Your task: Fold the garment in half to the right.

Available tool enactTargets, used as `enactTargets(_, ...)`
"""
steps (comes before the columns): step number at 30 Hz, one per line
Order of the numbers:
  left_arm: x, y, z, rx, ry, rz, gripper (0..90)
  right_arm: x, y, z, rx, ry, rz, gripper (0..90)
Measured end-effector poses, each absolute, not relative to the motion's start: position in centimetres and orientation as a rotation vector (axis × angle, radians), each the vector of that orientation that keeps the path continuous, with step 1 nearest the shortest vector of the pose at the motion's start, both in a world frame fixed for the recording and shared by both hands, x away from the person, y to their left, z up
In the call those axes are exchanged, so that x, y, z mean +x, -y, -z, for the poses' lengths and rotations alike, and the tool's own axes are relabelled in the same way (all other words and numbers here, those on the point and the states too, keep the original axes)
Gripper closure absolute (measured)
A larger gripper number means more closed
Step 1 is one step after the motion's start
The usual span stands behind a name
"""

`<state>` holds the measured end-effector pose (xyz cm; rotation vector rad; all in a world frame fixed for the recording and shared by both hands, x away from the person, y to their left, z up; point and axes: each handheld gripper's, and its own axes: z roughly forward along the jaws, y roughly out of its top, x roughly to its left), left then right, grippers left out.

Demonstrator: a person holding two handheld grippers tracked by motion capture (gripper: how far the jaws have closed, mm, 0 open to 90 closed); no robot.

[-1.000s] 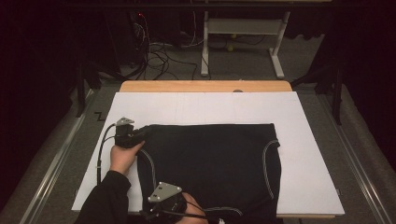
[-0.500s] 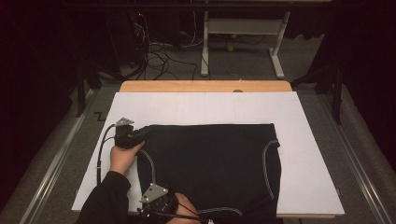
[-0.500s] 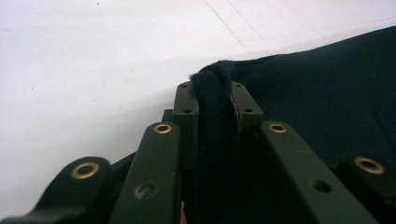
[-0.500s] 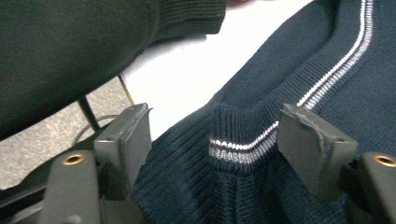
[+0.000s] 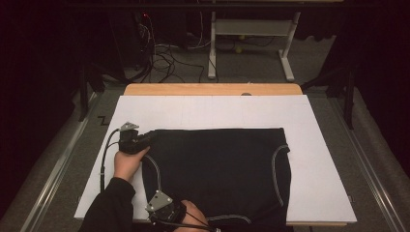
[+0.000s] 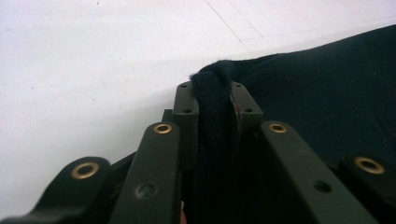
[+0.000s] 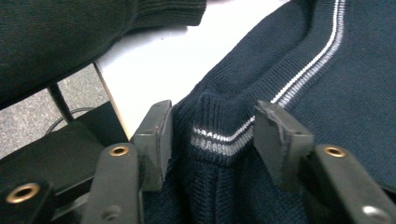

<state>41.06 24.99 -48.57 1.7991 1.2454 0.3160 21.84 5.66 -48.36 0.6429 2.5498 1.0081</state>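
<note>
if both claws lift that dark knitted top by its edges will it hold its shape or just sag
Most likely it sags: the knitted top lies flat and limp on the white sheet. The fabric already bunches into a soft fold in the left claw, so it looks floppy. The ribbed knit between the right claw pads probably grips well and won't slip.

A dark navy knitted garment [image 7: 299, 93] with a white stripe [image 7: 308, 60] along its ribbed edge lies bunched on a white surface [image 7: 168, 56]. The right tool [image 7: 212, 135] straddles a raised fold of the garment's striped hem [image 7: 219, 140]; its two black jaws have just been closing, with the fold between them. The left jaw sits against the knit, while a narrow gap shows beside the right jaw. Above the garment, a dark ribbed sleeve [image 7: 84, 32] crosses the surface's corner. Beyond the surface's edge, away from the garment, lies grey carpeted floor [image 7: 28, 121].
</note>
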Motion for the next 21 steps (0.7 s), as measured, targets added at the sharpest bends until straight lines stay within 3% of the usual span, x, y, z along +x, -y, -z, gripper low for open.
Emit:
enactTargets(8,41.05,-24.95,48.57,1.8,-1.247,-0.317,73.1,22.08,-5.29,48.23,0.649,-2.537,-0.983,68.3)
enactTargets(12,41.06,-24.96,48.58,1.8,-1.247,-0.316,73.0,22.22,-5.16,48.23,0.655,-2.536,-0.994,71.5)
enactTargets(16,41.07,-24.98,48.58,1.8,-1.246,-0.315,73.1,22.26,-5.09,48.17,0.674,-2.542,-1.004,67.9)
enactTargets(21,41.07,-24.97,48.59,1.801,-1.247,-0.315,73.0,22.03,-5.34,48.09,0.676,-2.575,-1.045,50.4)
